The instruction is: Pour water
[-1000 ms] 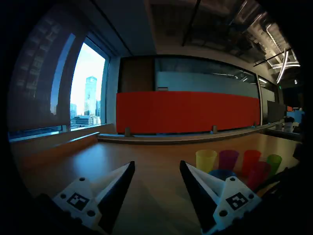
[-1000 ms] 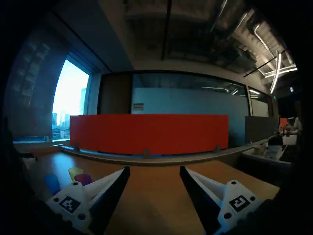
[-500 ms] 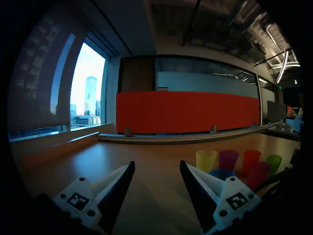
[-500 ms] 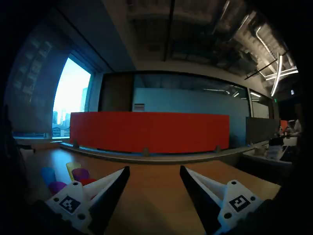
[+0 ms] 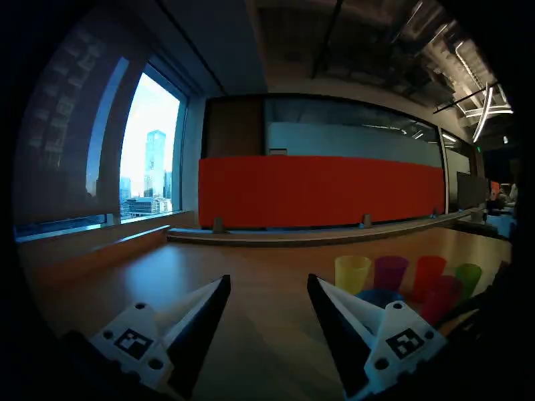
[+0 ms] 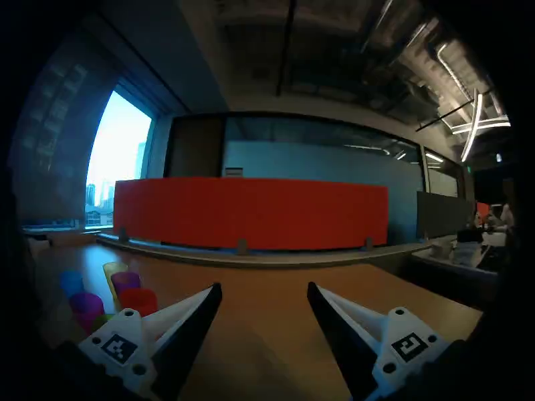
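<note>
On the wooden table, coloured plastic cups are standing clustered beside the left tongs; these and the right tongs are gaping open, empty. Cups are looking light, thin-walled, likely slippery, so a gentle mid-wall pinch seems best.

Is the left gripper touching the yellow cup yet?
Cannot tell. In the left gripper view the left gripper is open with bare table between its jaws, but one finger overlaps the base of the yellow cup, hiding any gap.
</note>
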Demonstrator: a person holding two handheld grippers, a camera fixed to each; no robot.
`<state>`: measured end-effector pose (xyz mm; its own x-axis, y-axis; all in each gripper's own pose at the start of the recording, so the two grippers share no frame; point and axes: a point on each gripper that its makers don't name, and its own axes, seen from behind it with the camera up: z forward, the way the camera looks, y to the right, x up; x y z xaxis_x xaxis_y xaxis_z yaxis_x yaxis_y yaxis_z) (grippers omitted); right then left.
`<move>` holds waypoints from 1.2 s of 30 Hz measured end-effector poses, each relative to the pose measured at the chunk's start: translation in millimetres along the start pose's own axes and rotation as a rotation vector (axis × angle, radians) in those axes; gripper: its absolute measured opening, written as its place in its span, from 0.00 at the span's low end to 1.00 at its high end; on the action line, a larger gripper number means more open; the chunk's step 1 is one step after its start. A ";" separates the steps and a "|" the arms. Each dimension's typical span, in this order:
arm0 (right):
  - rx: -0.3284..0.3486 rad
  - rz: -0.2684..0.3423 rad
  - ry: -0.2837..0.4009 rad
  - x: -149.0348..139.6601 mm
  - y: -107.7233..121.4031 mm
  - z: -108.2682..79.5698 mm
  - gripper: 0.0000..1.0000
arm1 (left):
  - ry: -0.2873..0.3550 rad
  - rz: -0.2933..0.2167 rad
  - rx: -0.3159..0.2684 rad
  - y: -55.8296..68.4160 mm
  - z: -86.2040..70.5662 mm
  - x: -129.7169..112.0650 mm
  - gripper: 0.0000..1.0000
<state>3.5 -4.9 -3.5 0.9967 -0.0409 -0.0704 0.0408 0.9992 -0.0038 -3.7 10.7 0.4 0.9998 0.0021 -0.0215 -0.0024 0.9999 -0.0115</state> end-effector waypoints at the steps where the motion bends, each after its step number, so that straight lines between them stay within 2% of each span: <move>1: -0.002 0.003 -0.004 -2.0 1.0 0.5 0.99 | 0.000 0.000 0.000 0.0 0.1 -0.1 0.85; 8: -0.005 0.024 -0.015 -9.7 2.6 3.0 0.99 | 0.000 0.000 0.000 -0.2 0.3 -0.3 0.84; 18: -0.010 0.016 -0.033 -19.6 3.6 6.5 0.99 | 0.000 0.000 0.000 -0.8 0.8 -0.3 0.84; 36: -0.008 0.028 -0.046 -21.0 5.8 6.1 0.99 | 0.000 0.000 0.000 -1.3 0.6 -0.4 0.84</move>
<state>-16.8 1.8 4.1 0.9996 -0.0126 -0.0252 0.0124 0.9999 -0.0108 -4.1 9.3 1.0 0.9998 0.0021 -0.0218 -0.0023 0.9999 -0.0116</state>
